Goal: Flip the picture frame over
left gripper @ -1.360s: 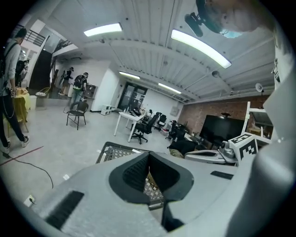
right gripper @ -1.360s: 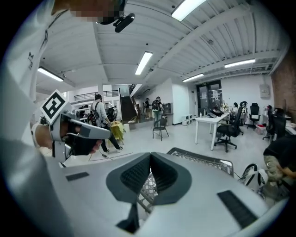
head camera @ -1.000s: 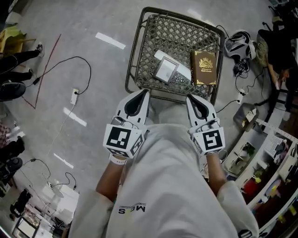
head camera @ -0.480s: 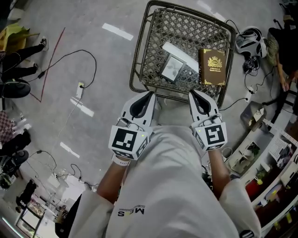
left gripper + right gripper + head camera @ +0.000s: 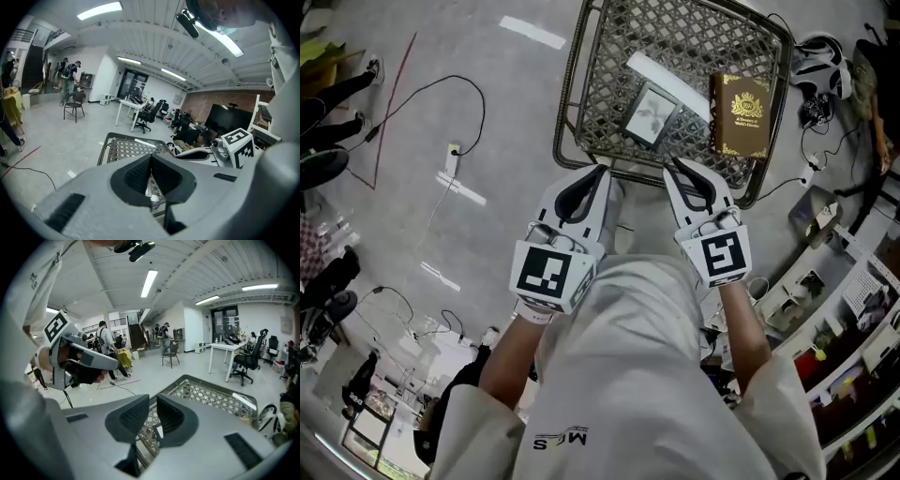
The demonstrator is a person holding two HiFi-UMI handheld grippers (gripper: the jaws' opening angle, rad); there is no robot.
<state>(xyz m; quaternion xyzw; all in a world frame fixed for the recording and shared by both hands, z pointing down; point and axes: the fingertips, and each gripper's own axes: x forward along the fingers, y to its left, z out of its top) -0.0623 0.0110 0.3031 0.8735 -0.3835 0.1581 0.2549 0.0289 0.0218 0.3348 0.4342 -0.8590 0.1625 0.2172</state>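
Observation:
The picture frame (image 5: pixel 649 114), small and grey-rimmed with a pale picture facing up, lies on the wire-mesh table (image 5: pixel 581 56). It leans partly on a long white flat thing (image 5: pixel 670 80). My left gripper (image 5: pixel 601 172) hovers at the table's near rim, short of the frame, jaws shut and empty (image 5: pixel 151 158). My right gripper (image 5: pixel 677 169) hangs beside it at the same rim. Its jaws are opening, with a narrow gap and nothing between them (image 5: pixel 153 405). Neither gripper touches the frame.
A brown book with gold print (image 5: pixel 741 114) lies on the table right of the frame. On the floor are cables and a power strip (image 5: pixel 450 161) at the left and a headset (image 5: pixel 820 58) at the right. Shelves (image 5: pixel 834 300) stand at the right; people stand far left.
Both grippers have sunk and come closer to the table's near rim. The right gripper's jaws, closed before, now show a small gap.

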